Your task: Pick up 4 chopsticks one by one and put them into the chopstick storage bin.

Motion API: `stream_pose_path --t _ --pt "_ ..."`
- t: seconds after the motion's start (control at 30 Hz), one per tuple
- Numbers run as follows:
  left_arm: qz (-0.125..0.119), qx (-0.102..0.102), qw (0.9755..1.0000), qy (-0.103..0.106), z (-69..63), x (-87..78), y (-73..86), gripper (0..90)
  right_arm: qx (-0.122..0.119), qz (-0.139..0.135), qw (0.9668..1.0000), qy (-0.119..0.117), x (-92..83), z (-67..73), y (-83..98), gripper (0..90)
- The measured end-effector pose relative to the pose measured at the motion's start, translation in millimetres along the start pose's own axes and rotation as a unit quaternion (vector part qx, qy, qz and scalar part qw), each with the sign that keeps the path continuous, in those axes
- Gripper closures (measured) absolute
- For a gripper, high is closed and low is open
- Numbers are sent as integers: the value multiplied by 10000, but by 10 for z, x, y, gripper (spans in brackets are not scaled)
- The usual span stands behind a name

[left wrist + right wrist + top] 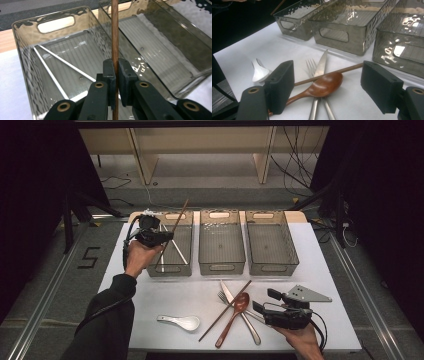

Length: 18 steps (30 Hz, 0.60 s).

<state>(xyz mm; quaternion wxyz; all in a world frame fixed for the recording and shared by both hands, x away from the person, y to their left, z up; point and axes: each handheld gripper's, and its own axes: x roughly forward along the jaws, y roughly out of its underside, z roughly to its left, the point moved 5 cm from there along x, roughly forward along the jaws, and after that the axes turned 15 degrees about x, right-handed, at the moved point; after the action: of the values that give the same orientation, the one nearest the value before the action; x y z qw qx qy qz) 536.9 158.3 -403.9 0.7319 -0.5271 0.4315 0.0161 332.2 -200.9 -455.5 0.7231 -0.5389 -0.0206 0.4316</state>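
Note:
My left gripper (166, 236) hangs over the left smoky plastic bin (172, 269), shut on a brown wooden chopstick (175, 227) that slants across it. In the left gripper view the jaws (116, 72) pinch that chopstick (115, 35) upright, and two white chopsticks (62, 62) lie on the bin's floor. My right gripper (265, 301) rests open at the table's front right, beside a pile of cutlery. Between its wide-apart jaws (328, 77) I see a brown wooden spoon (325, 85), a second brown chopstick (347, 68), a steel fork (311, 66) and a knife (322, 63).
The middle bin (221, 266) and the right bin (272, 267) stand in a row with the left one at the back of the white table. A white ceramic spoon (181, 322) lies near the front edge, left of the pile.

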Motion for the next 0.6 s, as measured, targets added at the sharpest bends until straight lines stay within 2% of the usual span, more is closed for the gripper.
stream_pose_path --t 0.37,0.6 --pt "125 -14 9998 -124 138 121 -31 844 -18 12 10000 -10 1 2 2 279" --pt "203 29 9996 -189 174 205 -22 844 -10 9 10000 -19 1 5 1 279"
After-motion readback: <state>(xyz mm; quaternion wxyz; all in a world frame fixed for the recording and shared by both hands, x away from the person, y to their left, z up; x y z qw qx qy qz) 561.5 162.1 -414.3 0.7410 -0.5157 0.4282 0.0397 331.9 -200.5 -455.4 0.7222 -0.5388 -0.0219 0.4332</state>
